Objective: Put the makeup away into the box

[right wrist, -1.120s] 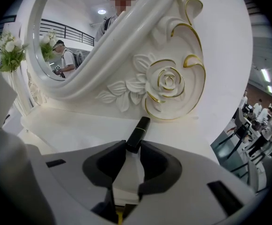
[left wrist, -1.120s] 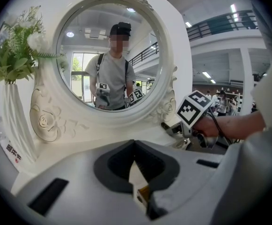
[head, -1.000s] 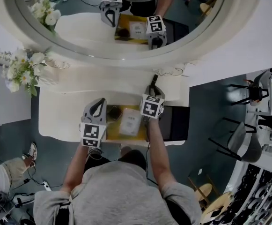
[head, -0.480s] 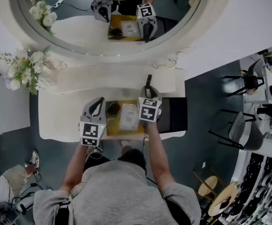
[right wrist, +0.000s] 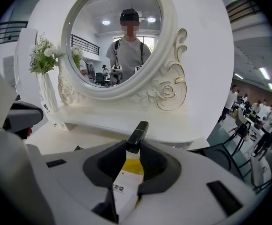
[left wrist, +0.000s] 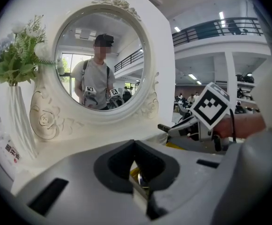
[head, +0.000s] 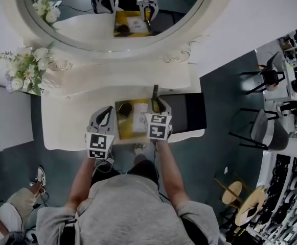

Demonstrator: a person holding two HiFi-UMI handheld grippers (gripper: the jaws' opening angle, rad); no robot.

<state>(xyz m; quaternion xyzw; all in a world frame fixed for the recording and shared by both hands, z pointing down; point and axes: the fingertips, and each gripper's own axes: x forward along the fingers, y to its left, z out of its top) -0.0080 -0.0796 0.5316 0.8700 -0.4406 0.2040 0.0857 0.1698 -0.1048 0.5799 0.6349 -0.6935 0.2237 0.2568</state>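
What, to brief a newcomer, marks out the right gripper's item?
On the white vanity table under the round mirror lies a yellow box. Above it, the right gripper clamps a slim black tube, unlike the round compact and flat white packet.

The head view looks steeply down on the surface [head: 66,129], with the mirror [head: 112,19] at 12 o'clock. Both gripper views ride low and close, facing that mirror; the left one catches the right gripper [left wrist: 175,129] at 3 o'clock.

Your slim black tube [right wrist: 136,136] is pinched in the right gripper [right wrist: 132,147], tip angled up and away — over the open yellow box [head: 119,130]. Inside the box: round dark compact [head: 125,109], white packet [head: 140,122] — both flat.
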